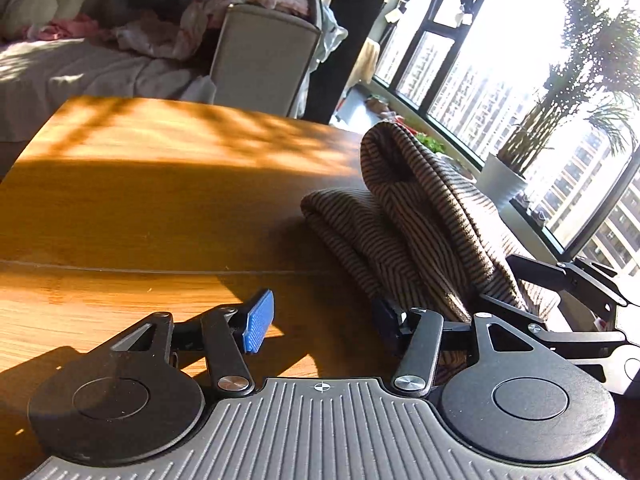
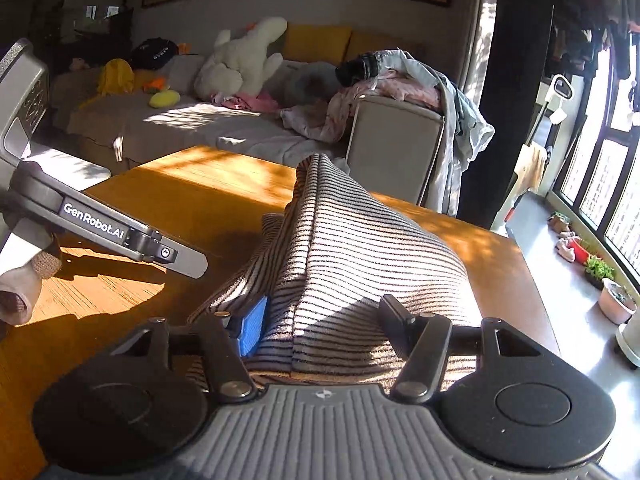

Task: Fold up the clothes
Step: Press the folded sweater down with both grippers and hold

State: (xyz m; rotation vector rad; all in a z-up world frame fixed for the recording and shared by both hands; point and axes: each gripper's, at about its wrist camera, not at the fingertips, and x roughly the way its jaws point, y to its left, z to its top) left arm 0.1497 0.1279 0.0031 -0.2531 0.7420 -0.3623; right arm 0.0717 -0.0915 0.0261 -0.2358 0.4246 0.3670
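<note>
Here, right claw (image 2: 320, 328) wide around striped garment (image 2: 352, 248)

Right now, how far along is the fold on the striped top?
Done: the striped top is already bunched into layers on the wooden table. In hand: the right claw straddles a raised fold; whether it grips is unclear. The left claw is open beside it. Left: lay the fold flat.

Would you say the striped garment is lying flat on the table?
No: the striped garment is bunched, its top peaked above the wooden table.

Two wrist fisheyes, low over the table (image 1: 120, 208) — both close on striped garment (image 2: 360, 248)
</note>
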